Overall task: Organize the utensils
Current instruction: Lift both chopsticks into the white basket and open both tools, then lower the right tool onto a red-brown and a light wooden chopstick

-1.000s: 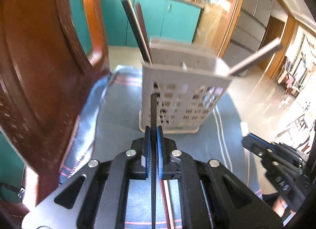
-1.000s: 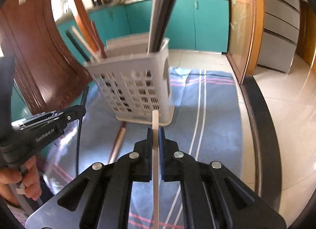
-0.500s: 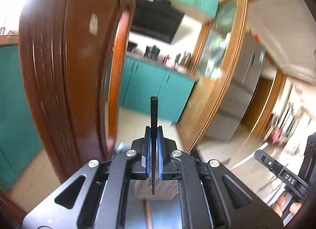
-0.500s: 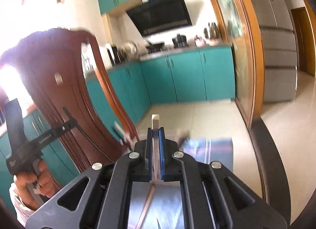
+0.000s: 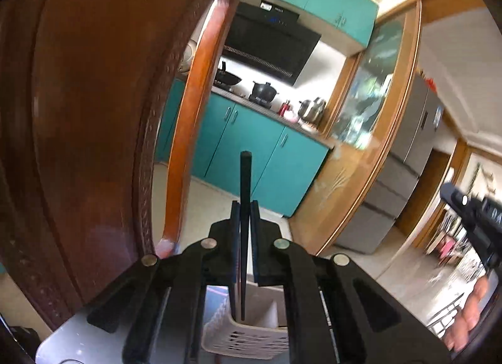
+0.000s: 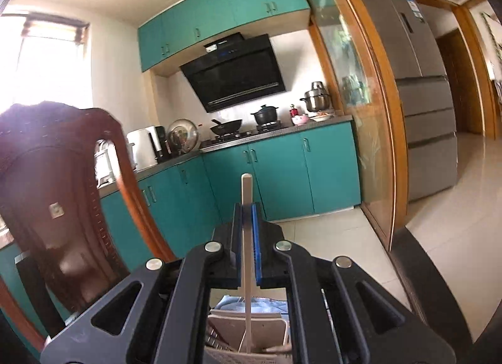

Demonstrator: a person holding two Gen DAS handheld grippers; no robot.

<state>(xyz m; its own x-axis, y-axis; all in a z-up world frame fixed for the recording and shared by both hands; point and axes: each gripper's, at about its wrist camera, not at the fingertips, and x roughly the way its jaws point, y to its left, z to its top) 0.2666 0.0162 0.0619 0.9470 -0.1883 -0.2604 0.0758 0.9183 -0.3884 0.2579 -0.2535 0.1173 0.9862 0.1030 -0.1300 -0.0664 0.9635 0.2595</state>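
Both tongs over the slotted plastic basket (image 5: 251,337)

Left tongs (image 5: 244,216) clamped a slim black chopstick (image 5: 244,176); right tongs (image 6: 247,219) clamped a pale squared chopstick (image 6: 246,188).

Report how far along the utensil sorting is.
Done: nothing can be confirmed; what the basket already holds is mostly hidden. In hand: the left claw is shut on a black chopstick whose lower end dips into the basket, and the right claw is shut on a white chopstick, also reaching into the basket. Left: release both. Whether more utensils wait on the table is out of view.
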